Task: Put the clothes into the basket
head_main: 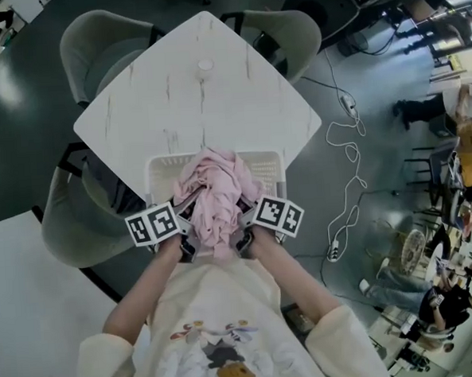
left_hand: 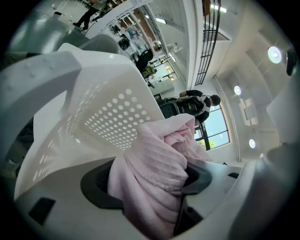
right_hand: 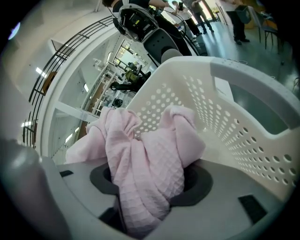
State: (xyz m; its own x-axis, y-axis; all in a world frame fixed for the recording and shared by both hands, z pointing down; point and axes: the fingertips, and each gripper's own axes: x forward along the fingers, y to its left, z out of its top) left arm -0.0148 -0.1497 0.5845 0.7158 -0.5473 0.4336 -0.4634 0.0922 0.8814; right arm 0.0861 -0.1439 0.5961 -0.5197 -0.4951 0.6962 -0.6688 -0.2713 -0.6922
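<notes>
The pink garment [head_main: 212,195] is clamped by left gripper [head_main: 187,244] and right gripper [head_main: 244,239] over the basket [head_main: 159,176]. It is not yet released.

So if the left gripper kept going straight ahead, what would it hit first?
Probably the perforated wall of the basket, just past the cloth that the left gripper holds; depth is hard to judge.

The pink garment [right_hand: 145,164] is soft matt cloth with a little waffle-grid weave, kinda fuzzy at the folds. The basket [right_hand: 243,136] looks like smooth white plastic, slight sheen, walls punched full of round holes, and the table [head_main: 199,98] on its far side has a smooth white top with faint marble-ish veins. The floor [head_main: 16,117] is dark and pretty glossy.
</notes>
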